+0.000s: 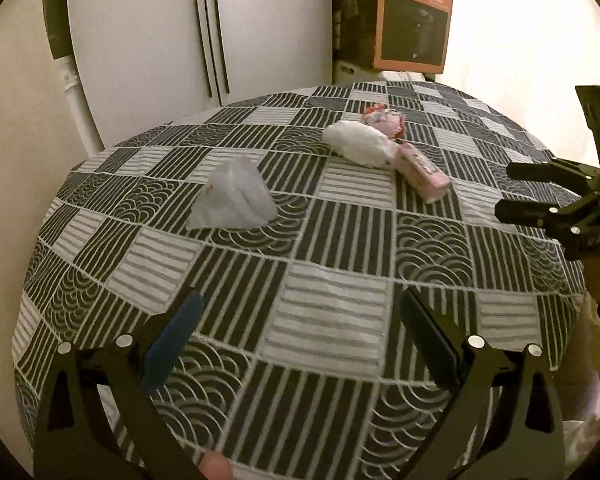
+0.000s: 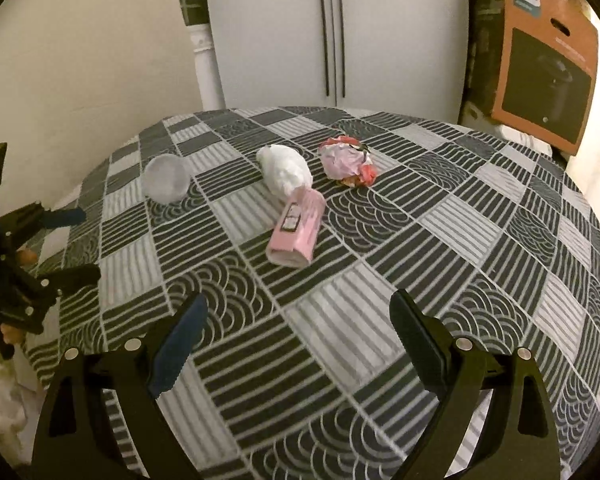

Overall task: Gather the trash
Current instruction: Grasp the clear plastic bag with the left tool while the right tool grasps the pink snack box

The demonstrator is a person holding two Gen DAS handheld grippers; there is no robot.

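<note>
The left gripper [image 1: 300, 332] holds its fingers [image 1: 176, 340] spread wide with nothing between them, poised above the near part of the tabletop [image 1: 332, 320]; the right gripper [image 2: 296, 336] is likewise released and empty, its fingers [image 2: 418, 340] apart over the patterned cloth. Each gripper also shows at the edge of the other's view, both hanging off the tabletop's sides and touching nothing. Beyond the fingers lies the trash, all of it loose on the cloth: a pink carton [image 2: 296, 228] lying on its side nearest the right gripper, a white crumpled wad [image 2: 285, 171] touching the carton's far end, a pink-and-red crumpled wrapper [image 2: 346, 162] just beside the wad, and a clear plastic cup [image 2: 166, 178] on its side, well apart to the left and closest to the left gripper. By my reading the collecting has not yet started; this is the approach to a first pick. The next move calls for choosing one item, lowering open fingers around it and closing, most readily the carton for the right gripper or the cup for the left. No bin or bag for the trash is visible; the cup looks empty. Behind the tabletop stand a white refrigerator [image 2: 336, 32] and an orange cardboard box [image 2: 544, 64].
</note>
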